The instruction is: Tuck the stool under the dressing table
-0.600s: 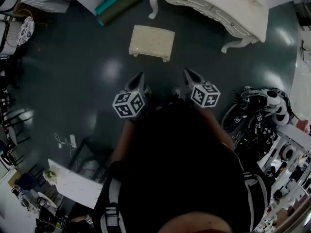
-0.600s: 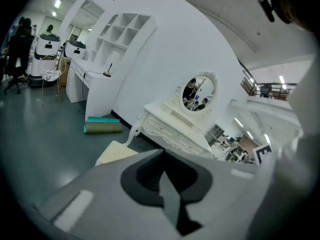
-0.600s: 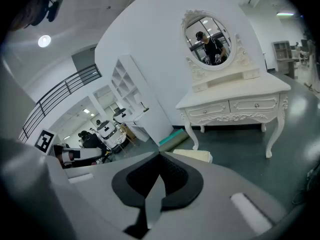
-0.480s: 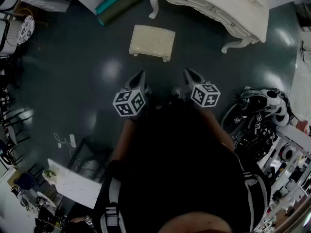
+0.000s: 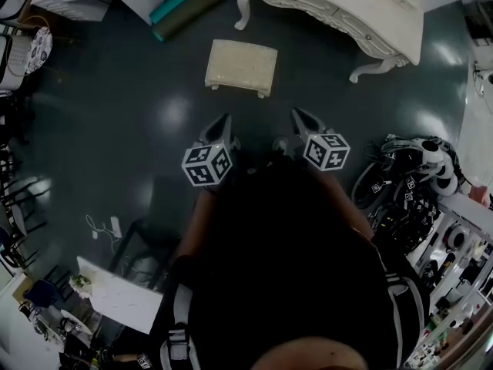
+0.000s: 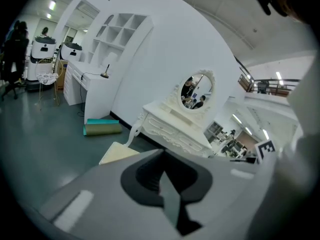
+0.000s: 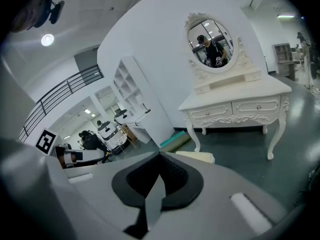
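Observation:
A cream padded stool (image 5: 240,66) stands on the dark floor, out in front of the white carved dressing table (image 5: 347,14) with its oval mirror (image 7: 212,34). My left gripper (image 5: 224,119) hangs shut and empty a short way before the stool's near left corner. My right gripper (image 5: 296,115) is shut and empty too, off the stool's near right corner. Neither touches the stool. The stool (image 6: 117,153) peeks past the jaws in the left gripper view, and the stool (image 7: 197,156) shows in the right gripper view under the table (image 7: 235,101).
A green rolled mat (image 5: 187,8) lies against the white shelving at the back left. A heap of cables and devices (image 5: 408,183) crowds the right side. White furniture (image 5: 119,293) and a floor cable (image 5: 104,226) sit at the near left.

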